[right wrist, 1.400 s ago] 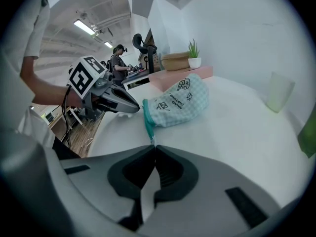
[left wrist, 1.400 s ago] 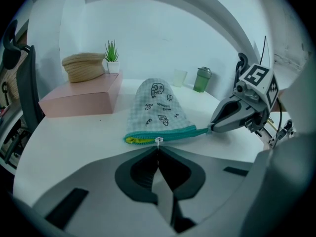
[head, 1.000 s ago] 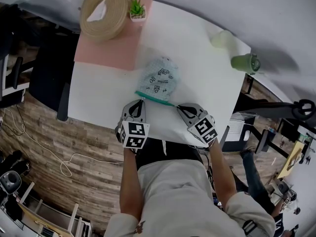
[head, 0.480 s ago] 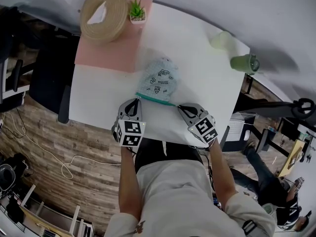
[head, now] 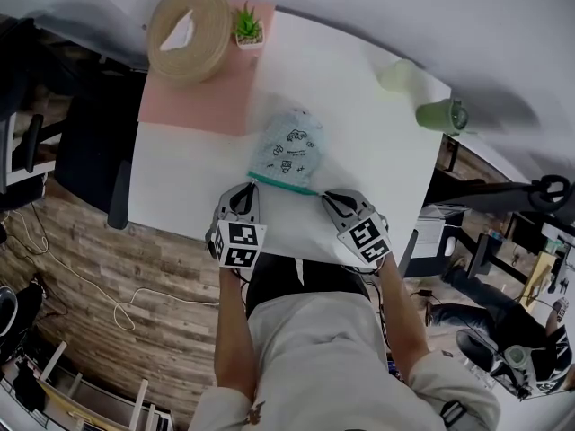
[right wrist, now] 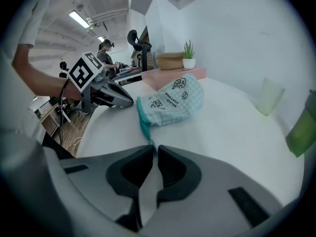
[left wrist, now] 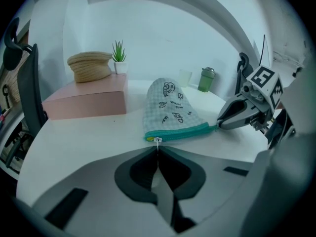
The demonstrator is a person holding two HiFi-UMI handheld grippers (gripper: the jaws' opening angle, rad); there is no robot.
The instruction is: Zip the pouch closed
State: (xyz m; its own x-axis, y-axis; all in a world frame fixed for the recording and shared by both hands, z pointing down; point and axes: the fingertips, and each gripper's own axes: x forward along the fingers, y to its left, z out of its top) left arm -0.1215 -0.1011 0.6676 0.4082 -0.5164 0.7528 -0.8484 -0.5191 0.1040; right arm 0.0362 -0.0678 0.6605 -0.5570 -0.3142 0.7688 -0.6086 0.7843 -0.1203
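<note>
We are clamping the left gripper (left wrist: 157,150) shut on the zipper pull (left wrist: 157,141) at one end of the checked pouch (head: 287,149). The right gripper (right wrist: 152,150) has just been opening (narrow gap, teal zipper end at its tips). The pouch is lying near the front edge of the white table (head: 359,124), with bare tabletop on both sides.
</note>
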